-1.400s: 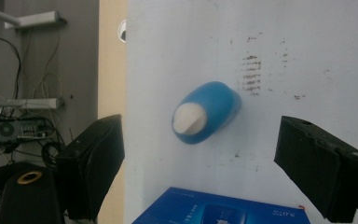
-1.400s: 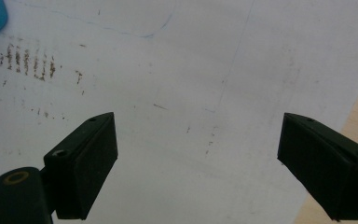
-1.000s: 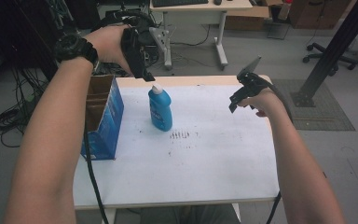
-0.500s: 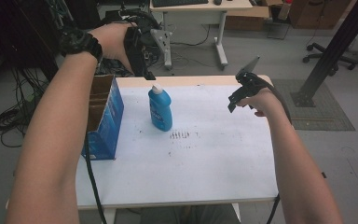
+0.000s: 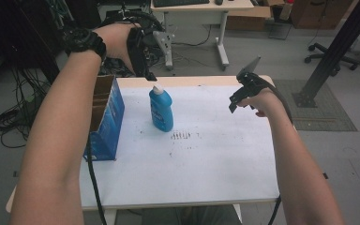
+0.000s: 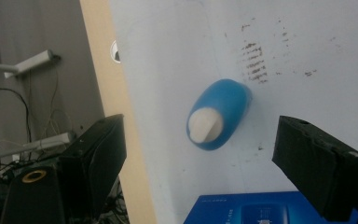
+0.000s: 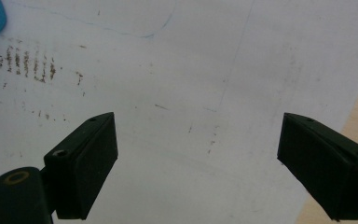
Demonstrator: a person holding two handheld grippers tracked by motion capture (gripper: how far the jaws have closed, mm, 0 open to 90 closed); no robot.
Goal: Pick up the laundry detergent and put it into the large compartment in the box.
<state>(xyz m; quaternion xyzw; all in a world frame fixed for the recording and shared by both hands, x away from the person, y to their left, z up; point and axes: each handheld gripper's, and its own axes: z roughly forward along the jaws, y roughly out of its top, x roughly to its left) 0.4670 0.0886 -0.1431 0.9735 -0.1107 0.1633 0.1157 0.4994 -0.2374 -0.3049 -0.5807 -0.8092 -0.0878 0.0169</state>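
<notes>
High view: the left gripper point(image 5: 138, 51) is raised above the far left corner of the white table point(image 5: 206, 159), the person's left forearm stretching up from the bottom edge with a black wristwatch point(image 5: 84, 42) on the wrist and the hand bent downward. Just below and in front of it a blue detergent bottle point(image 5: 161, 110) with a white cap stands upright on the tabletop, near a blue cardboard box point(image 5: 105, 122) at the table's left edge.

Left gripper view: the 2 black jaws stand apart, having just closed a little, with nothing between the pads; the bottle point(image 6: 219, 114) is seen from above, well below them, and the box point(image 6: 242, 210) lies at the bottom.

Right gripper view: the right gripper point(image 7: 196, 158) holds its jaws wide apart and empty over bare tabletop with brown smudges point(image 7: 25, 63). From above, the right gripper point(image 5: 243, 91) hovers over the far right part of the table, forearm extended and wrist tilted down.
</notes>
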